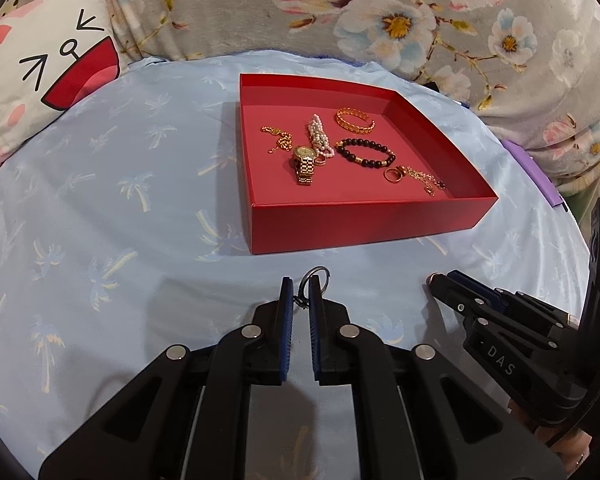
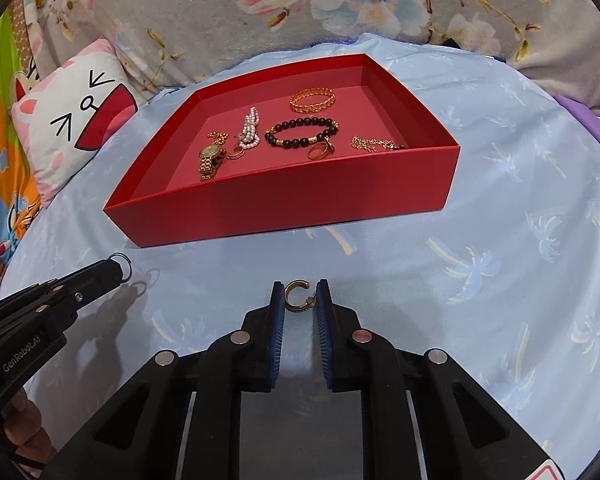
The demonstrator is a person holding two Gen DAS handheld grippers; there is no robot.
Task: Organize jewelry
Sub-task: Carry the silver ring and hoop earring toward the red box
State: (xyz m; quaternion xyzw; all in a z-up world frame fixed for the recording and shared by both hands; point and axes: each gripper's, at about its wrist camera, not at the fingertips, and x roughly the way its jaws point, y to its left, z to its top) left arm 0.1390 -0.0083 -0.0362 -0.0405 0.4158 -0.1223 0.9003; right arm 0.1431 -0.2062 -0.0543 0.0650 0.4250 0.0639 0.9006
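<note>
Pale blue palm-print sheet (image 1: 120, 208), floral blanket (image 1: 419, 20), perhaps bedding.

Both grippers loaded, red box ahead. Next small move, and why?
Probably carry the right gripper forward over the red box's near wall, then release. Its fingers pinch a small gold C-shaped earring; the left gripper holds a silver ring, and the other jewelry already lies inside.

Sharp, evenly lit views; soft shadows, fisheye bending, dark corners.
</note>
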